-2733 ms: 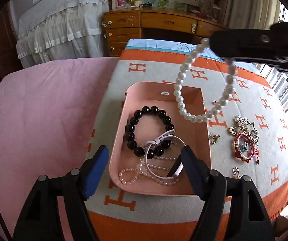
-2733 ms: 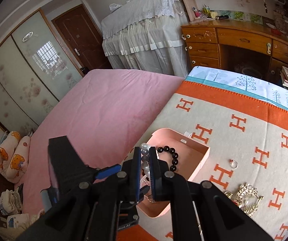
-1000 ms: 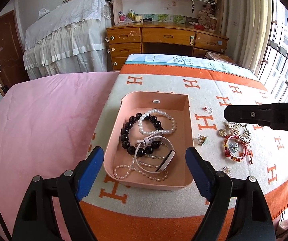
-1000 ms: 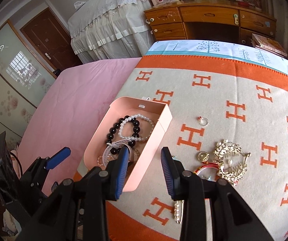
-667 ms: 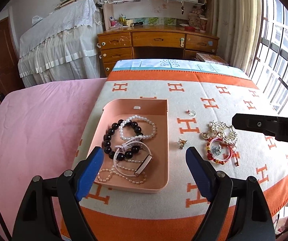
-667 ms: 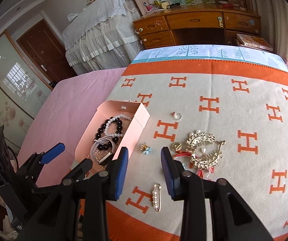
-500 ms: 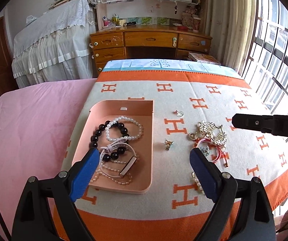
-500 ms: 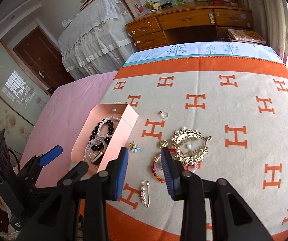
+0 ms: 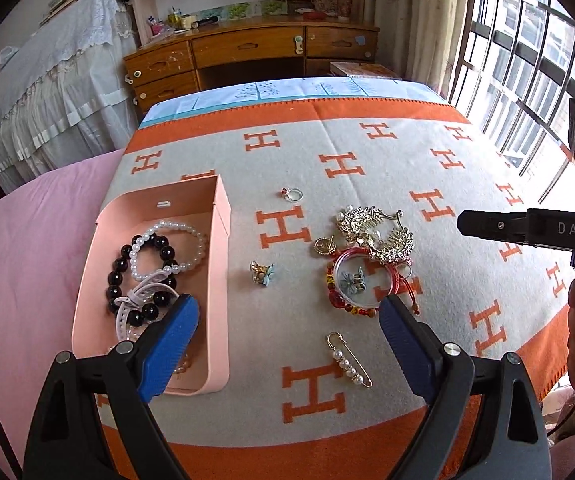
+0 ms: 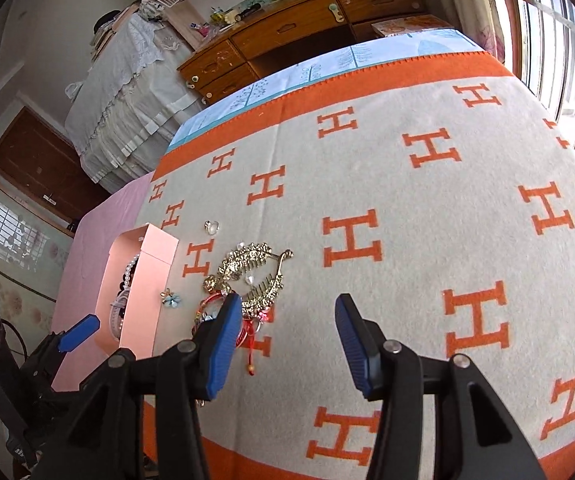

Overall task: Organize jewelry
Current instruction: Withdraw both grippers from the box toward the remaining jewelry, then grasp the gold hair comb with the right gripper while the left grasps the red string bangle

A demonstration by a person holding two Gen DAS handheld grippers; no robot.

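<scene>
A pink box (image 9: 220, 216) on the H-patterned blanket holds a black bead bracelet (image 9: 116, 280), a white pearl bracelet (image 9: 195, 236) and a white band (image 9: 143, 292). To its right lie a ring (image 9: 292, 194), a small flower charm (image 9: 262, 273), a gold comb (image 9: 375, 229), a red bracelet (image 9: 339, 300) and a pearl pin (image 9: 348, 360). My left gripper (image 9: 287, 340) is open and empty above the box's right wall and the pin. My right gripper (image 10: 289, 340) is open and empty just right of the gold comb (image 10: 252, 270) and red bracelet (image 10: 207, 306).
The blanket (image 9: 367, 140) covers a bed with pink sheet (image 9: 19, 260) at the left. A wooden desk (image 9: 247, 48) stands at the far end, a barred window (image 9: 527, 60) at the right. The box also shows at the left of the right wrist view (image 10: 143, 292).
My right gripper let the pearl bracelet go into the box, opened, and moved right over the loose jewelry. My left gripper swung right, so the box now sits at its left.
</scene>
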